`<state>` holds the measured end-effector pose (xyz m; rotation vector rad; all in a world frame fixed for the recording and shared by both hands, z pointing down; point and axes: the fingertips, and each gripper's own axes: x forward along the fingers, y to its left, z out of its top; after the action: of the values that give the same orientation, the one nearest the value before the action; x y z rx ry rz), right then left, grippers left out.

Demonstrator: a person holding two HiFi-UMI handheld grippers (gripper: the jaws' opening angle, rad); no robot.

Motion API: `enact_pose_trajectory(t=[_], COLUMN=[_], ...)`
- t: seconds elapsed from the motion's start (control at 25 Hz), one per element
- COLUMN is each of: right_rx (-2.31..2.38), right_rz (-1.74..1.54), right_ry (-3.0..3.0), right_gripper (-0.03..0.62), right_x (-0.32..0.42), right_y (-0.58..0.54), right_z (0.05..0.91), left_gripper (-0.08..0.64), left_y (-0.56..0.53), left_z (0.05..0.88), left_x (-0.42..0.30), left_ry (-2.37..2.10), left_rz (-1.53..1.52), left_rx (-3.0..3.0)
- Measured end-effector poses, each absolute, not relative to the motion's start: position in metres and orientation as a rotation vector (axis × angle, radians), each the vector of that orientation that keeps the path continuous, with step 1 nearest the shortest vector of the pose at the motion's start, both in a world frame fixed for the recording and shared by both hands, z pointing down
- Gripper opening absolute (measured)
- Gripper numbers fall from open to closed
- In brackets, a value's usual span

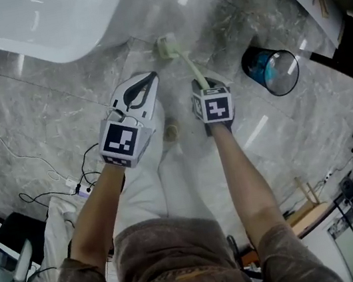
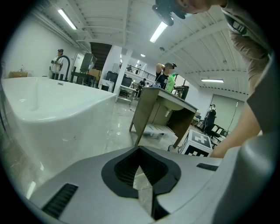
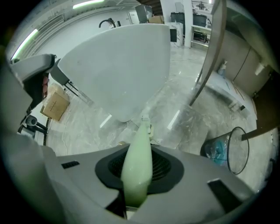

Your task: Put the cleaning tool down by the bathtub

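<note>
The cleaning tool is a pale green long-handled brush [image 1: 184,61]. Its head rests on or just above the marble floor by the rounded end of the white bathtub [image 1: 41,25]. My right gripper [image 1: 207,87] is shut on the handle's near end. In the right gripper view the handle [image 3: 138,162] runs out from between the jaws toward the bathtub [image 3: 122,65]. My left gripper [image 1: 139,89] hovers to the left of the brush with its jaws together and nothing in them. In the left gripper view, that gripper [image 2: 142,183] faces the tub's side [image 2: 52,105].
A clear waste bin with a blue liner [image 1: 271,69] stands on the floor to the right. White and black cables [image 1: 39,168] trail across the floor at the left. A wooden cabinet [image 2: 162,113] stands beyond the tub. A cardboard box [image 3: 54,105] lies behind it.
</note>
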<state>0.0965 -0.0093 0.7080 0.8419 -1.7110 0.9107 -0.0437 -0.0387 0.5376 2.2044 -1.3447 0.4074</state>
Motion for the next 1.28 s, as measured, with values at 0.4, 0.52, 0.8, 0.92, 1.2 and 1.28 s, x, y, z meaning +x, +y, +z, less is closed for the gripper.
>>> enact_pose_trajectory(t=[0.4,0.52,0.8,0.92,1.2,1.28], right_rx=[0.810,0.805,0.762,0.753,0.714,0.706], right_rz=[0.945,0.939,0.946,0.947,1.006,1.005], right_ry=[-1.622,-1.613,-1.548,-1.568,-1.493,-1.482], right_gripper=[0.077,0.077,0.078,0.078,0.078,0.078], right_x=[0.090,0.086,0.082,0.074,0.066,0.065], right_y=[-0.018,-0.024,-0.028,-0.034,-0.030,-0.031], right_z=[0.743,0.750,0.764,0.771,0.786,0.789], left_gripper=[0.006,0.006,0.006,0.006,0.006,0.006], left_y=[-0.047,-0.051,-0.052,-0.051,-0.053,-0.054], left_z=[0.546,0.548,0.554,0.557,0.562,0.563], left_x=[-0.054,-0.056,-0.054,-0.057,-0.062,-0.063], left_ry=[-1.322,-1.318,-1.282,-1.270,-1.253,-1.250], left_rz=[0.419,0.419,0.427,0.434,0.444,0.444], left_rx=[2.200,2.208,2.222,2.222,2.206,2.199])
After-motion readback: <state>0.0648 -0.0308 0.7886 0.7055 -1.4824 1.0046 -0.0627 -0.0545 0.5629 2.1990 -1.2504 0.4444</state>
